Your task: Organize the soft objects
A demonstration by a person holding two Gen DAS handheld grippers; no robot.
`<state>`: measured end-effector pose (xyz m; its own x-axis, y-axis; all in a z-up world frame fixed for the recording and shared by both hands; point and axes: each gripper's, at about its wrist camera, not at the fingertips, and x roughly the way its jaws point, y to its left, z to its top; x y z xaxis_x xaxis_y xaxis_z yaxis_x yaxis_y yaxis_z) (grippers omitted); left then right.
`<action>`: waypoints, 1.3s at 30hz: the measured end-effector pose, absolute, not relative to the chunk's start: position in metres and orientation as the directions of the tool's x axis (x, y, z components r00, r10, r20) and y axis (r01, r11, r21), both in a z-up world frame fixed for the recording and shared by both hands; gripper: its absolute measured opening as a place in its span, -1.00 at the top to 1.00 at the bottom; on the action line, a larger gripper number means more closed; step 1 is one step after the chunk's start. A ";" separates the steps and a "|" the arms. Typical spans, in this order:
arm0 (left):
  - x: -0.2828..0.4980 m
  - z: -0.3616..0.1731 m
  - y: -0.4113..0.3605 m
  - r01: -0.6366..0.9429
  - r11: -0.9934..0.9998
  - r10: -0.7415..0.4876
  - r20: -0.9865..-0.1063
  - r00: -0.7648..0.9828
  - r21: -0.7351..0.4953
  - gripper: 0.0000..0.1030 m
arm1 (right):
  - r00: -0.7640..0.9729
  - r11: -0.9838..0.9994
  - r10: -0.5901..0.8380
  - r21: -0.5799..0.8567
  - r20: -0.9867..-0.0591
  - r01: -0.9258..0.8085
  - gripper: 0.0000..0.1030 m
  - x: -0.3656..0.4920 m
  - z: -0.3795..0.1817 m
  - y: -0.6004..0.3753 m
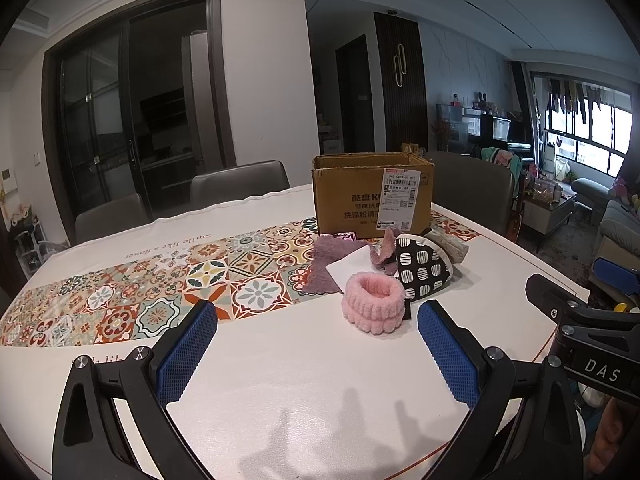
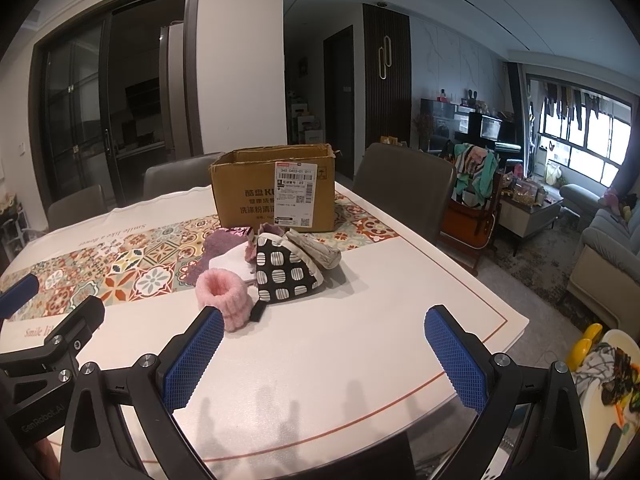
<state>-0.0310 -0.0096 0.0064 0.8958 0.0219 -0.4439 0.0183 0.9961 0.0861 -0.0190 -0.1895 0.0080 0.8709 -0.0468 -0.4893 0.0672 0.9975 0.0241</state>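
Observation:
A pile of soft things lies on the table in front of an open cardboard box (image 1: 372, 194) (image 2: 276, 190). The pile holds a pink fluffy band (image 1: 373, 302) (image 2: 225, 293), a black-and-white patterned pouch (image 1: 423, 272) (image 2: 286, 274), a purple cloth (image 1: 326, 266) (image 2: 218, 245), a white folded cloth (image 1: 352, 266) (image 2: 232, 265) and a beige fabric piece (image 1: 448, 245) (image 2: 320, 254). My left gripper (image 1: 318, 354) is open and empty, just short of the pink band. My right gripper (image 2: 324, 356) is open and empty, to the right of the band.
The table (image 1: 304, 392) (image 2: 360, 320) has a white cover with a tiled pattern runner (image 1: 160, 288) (image 2: 132, 268). Grey chairs (image 1: 240, 184) (image 2: 404, 188) stand along the far side. The table's right edge drops to the floor beside a sofa (image 2: 604, 256).

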 end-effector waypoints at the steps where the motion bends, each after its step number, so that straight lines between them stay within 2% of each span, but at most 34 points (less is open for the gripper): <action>1: -0.031 0.006 -0.010 0.019 0.996 0.021 -0.444 0.896 0.086 -0.99 | 0.871 0.997 -0.047 0.024 -0.490 0.067 -0.98 -0.019 0.008 -0.189; 28: -0.010 0.002 -0.021 0.083 0.991 -0.028 -0.434 0.901 0.108 -0.97 | 0.866 0.998 -0.039 0.030 -0.499 0.062 -0.98 -0.008 -0.004 -0.195; 39: 0.044 -0.024 -0.037 0.121 0.989 -0.063 -0.506 0.860 0.081 -0.85 | 0.857 0.998 -0.002 0.056 -0.516 0.036 -0.94 0.041 -0.016 -0.211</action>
<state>0.0436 -0.0373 -0.0241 0.8601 -0.0634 -0.5062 0.1207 0.9894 0.0812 0.0406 -0.2105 -0.0156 0.8567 -0.0019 -0.5158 0.0357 0.9978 0.0555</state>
